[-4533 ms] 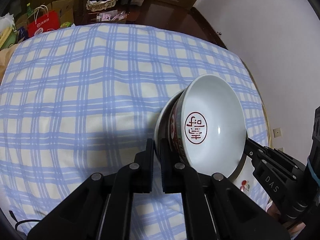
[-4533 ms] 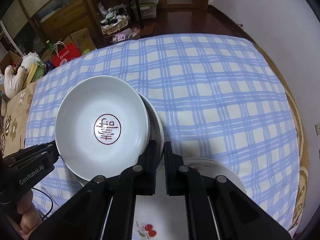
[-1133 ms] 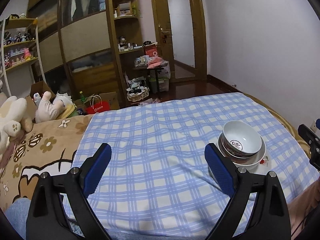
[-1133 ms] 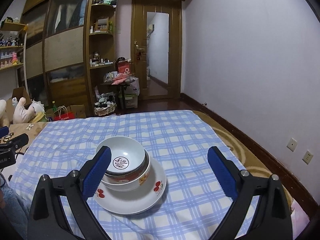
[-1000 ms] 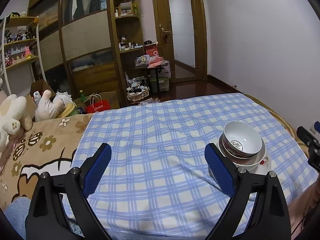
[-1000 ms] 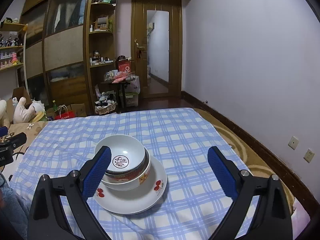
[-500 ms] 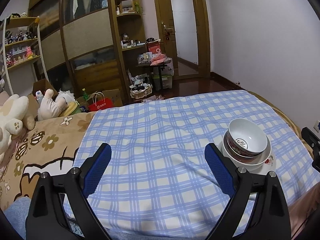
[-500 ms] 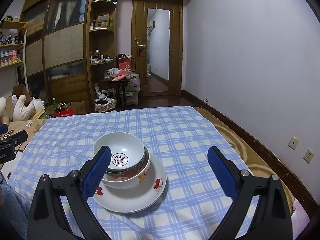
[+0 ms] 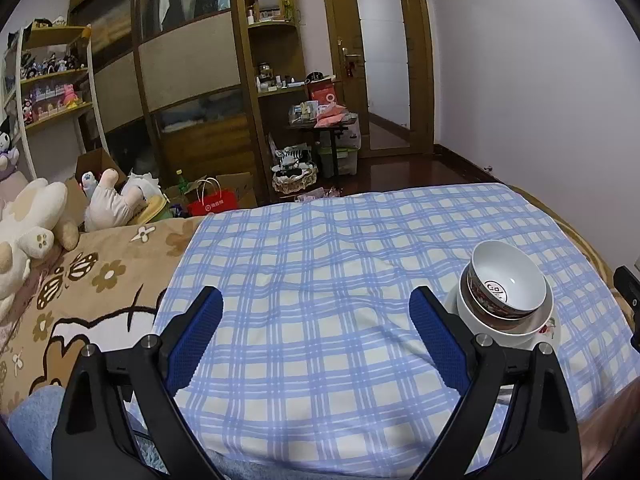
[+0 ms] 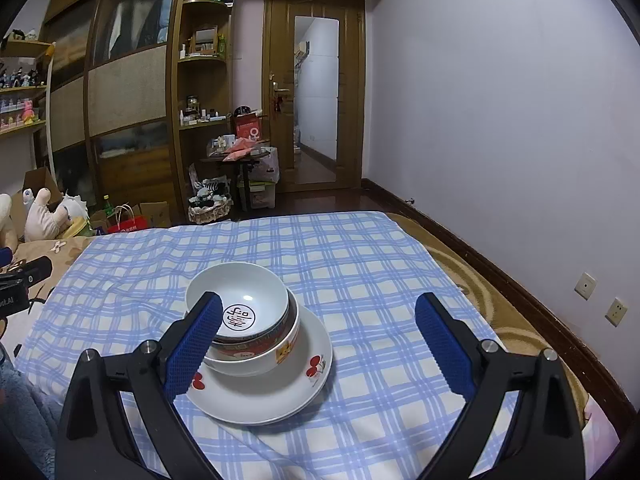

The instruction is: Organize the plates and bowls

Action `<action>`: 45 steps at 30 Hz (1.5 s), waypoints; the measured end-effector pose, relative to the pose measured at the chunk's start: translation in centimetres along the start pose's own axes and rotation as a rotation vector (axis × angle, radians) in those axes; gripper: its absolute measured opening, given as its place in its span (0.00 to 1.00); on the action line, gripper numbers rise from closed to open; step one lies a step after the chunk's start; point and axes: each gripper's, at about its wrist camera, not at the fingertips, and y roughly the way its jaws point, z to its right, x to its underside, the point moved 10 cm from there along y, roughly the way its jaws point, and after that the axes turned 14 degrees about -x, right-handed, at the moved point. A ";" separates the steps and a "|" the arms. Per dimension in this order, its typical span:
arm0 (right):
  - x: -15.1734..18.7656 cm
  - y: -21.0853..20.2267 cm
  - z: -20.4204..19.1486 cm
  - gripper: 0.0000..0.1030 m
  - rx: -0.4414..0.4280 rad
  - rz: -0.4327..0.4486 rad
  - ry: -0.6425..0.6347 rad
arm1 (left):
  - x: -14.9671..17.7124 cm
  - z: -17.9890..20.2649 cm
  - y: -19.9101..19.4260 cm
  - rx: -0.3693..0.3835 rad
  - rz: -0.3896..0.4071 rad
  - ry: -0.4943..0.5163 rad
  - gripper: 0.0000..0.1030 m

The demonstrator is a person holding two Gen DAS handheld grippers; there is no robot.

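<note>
Both grippers, left gripper [image 9: 316,334] and right gripper [image 10: 318,338], are spread wide and empty (clear of everything). Two bowls [image 10: 244,320] sit nested on the plate [image 10: 280,392] atop the checked cloth [image 10: 360,272]; judging the stack done, lift away straight, avoiding the rim.

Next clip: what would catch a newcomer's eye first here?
The stack of dishes: a white bowl nested in a second bowl on a cherry-print plate, set on the blue checked cloth. Next, the blue fingers of the open right hand-held gripper framing that stack.
</note>
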 end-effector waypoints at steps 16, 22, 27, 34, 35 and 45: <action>0.1 0.0 0.1 0.98 -0.001 -0.003 0.001 | -0.1 -0.1 0.0 -0.010 -0.003 -0.008 0.90; 0.1 0.0 0.1 0.98 0.000 -0.003 0.002 | -0.1 0.0 -0.1 -0.005 -0.002 -0.005 0.90; 0.4 0.0 0.0 0.98 0.000 -0.007 0.005 | -0.1 -0.1 0.0 -0.007 -0.002 -0.004 0.90; 0.6 -0.1 -0.1 0.98 0.000 -0.008 0.007 | -0.1 -0.2 0.0 -0.005 -0.004 -0.002 0.90; 0.5 0.0 0.0 0.98 -0.001 -0.008 0.007 | 0.0 -0.3 -0.1 -0.006 -0.004 -0.003 0.90; 0.5 -0.1 0.0 0.98 0.001 -0.007 0.007 | -0.1 -0.2 0.0 -0.006 -0.004 -0.001 0.90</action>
